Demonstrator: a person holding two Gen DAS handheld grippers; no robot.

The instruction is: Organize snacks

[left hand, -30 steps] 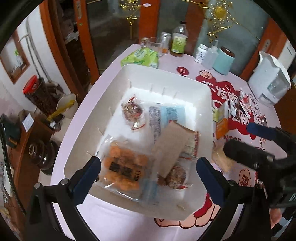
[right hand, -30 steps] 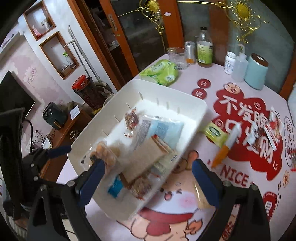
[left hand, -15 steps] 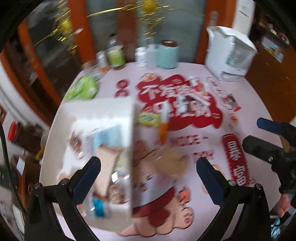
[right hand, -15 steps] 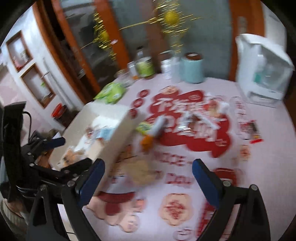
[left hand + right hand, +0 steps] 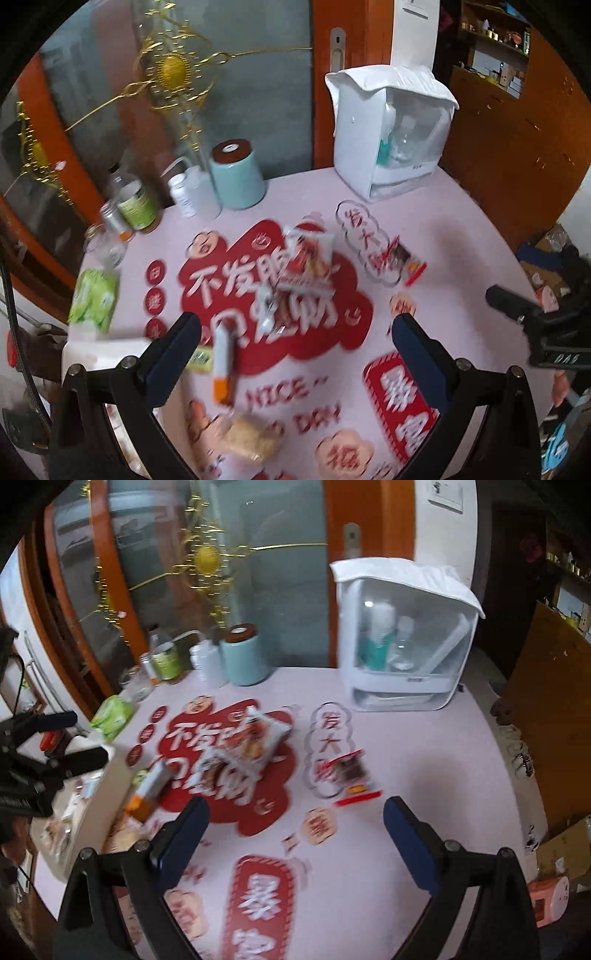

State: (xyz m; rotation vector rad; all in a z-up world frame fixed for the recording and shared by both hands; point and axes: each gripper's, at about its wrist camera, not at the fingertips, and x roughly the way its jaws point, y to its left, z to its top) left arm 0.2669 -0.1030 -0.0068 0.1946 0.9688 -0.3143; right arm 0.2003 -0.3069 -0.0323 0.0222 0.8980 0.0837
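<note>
left gripper [image 5: 295, 343]: jaws spread wide, nothing between them; hangs over the table, pointing down at the red print.
right gripper [image 5: 295, 821]: jaws spread wide too, empty; over the bare pink area near the red banner print. Also visible from the left wrist view at the right edge [image 5: 535, 314].
table [image 5: 461, 258]: round, pink cloth with red cartoon and lettering print.
white bin [image 5: 99, 350]: at the table's left edge, only a corner shows in the left view; in the right view its rim [image 5: 107, 790] shows with packets inside, blurred.
white-red snack packet [image 5: 310, 254]: lying on the red print, mid-table, outside the bin; second clear packet [image 5: 273, 306] just below it, touching or overlapping, can't tell which.
red-trimmed packet [image 5: 351, 775]: to the right of those two, on the outlined lettering, apart from them.
orange-white stick pack [image 5: 221, 365]: near the bin, just beside the left gripper's left finger in view.
green-yellow pack [image 5: 199, 358]: small, flat, against the stick pack, next to the bin.
beige crumbly snack [image 5: 251, 439]: low on the table, near edge, blurred.
green wipes pack [image 5: 94, 299]: left edge of the table, beyond the bin.
back row: teal canister [image 5: 236, 175], white bottles [image 5: 192, 192], green-label bottle [image 5: 133, 201].
white dispenser box [image 5: 402, 642]: back right of the table, cloth over the top.
</note>
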